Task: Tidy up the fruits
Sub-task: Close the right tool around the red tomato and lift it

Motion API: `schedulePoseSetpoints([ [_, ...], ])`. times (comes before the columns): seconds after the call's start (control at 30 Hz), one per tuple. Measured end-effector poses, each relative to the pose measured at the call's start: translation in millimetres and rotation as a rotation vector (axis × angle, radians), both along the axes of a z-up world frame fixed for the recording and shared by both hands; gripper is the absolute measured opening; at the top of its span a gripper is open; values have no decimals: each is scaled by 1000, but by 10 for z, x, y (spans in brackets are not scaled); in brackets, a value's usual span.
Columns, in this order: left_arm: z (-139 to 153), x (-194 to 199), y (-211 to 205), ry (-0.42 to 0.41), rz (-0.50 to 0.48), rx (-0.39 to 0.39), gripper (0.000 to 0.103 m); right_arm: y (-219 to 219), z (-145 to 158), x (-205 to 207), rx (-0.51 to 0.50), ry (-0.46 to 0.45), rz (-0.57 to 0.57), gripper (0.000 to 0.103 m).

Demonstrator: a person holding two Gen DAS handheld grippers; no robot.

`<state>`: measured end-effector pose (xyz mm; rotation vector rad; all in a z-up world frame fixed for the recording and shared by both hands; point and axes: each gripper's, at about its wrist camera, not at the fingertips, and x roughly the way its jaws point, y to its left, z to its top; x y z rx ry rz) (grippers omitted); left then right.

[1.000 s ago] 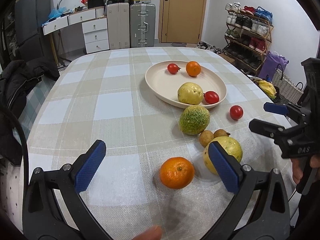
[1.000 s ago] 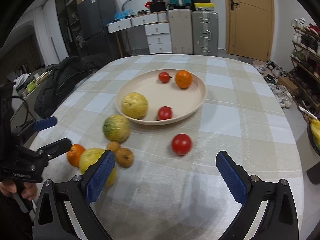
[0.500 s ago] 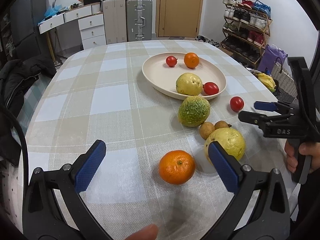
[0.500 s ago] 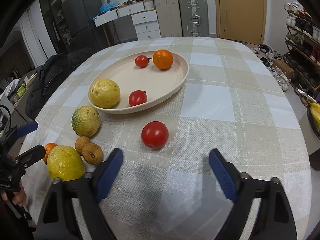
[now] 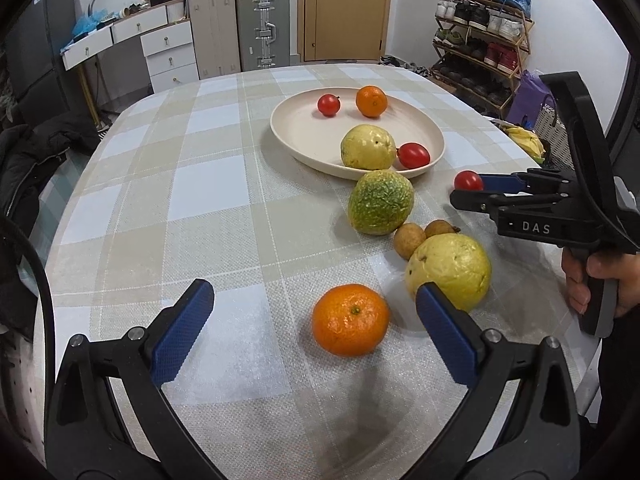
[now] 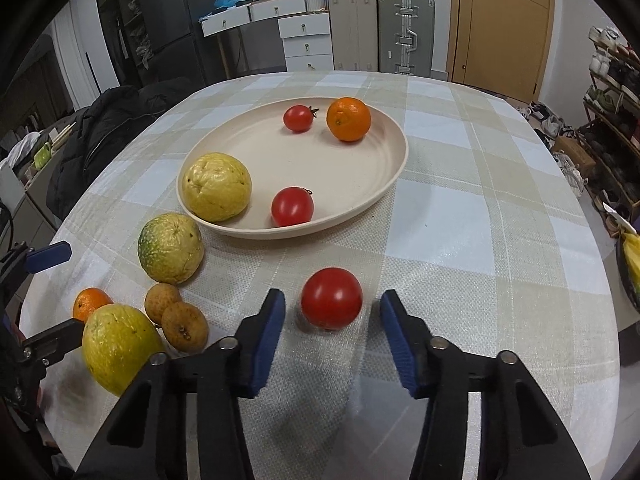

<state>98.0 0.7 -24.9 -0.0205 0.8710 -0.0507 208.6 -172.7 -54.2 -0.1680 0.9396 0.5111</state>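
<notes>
The right tongs [image 6: 332,316] stand open around the round red tomato [image 6: 331,298] lying on the checked counter [image 6: 460,216] at the cream plate's [image 6: 394,176] six o'clock; smooth, soft and likely to roll, it probably wants a gentle hold across its middle, while the left tongs [image 5: 314,320] gape empty.

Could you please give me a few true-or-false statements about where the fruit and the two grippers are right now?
1. The plate holds four fruits. True.
2. The right gripper is shut on the loose tomato. False: its jaws stand open on either side of it, apart from it.
3. The near orange lies on the tablecloth between the left gripper's open fingers. True.
4. The green-mottled fruit lies in the plate. False: it lies on the cloth beside the rim.
</notes>
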Motion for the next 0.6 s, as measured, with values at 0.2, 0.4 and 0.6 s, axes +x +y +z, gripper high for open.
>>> schedulePoseSetpoints([
  [0.2, -26, -1, 8, 10, -9, -22, 99, -2, 15, -59, -6, -21, 5, 30],
  [0.4, -55, 3, -49, 24, -31, 1, 99, -101, 144, -246, 35, -64, 13, 30],
  [0.6, -81, -1, -54, 44, -31, 31, 99, -76, 308, -393, 62, -98, 42, 30],
])
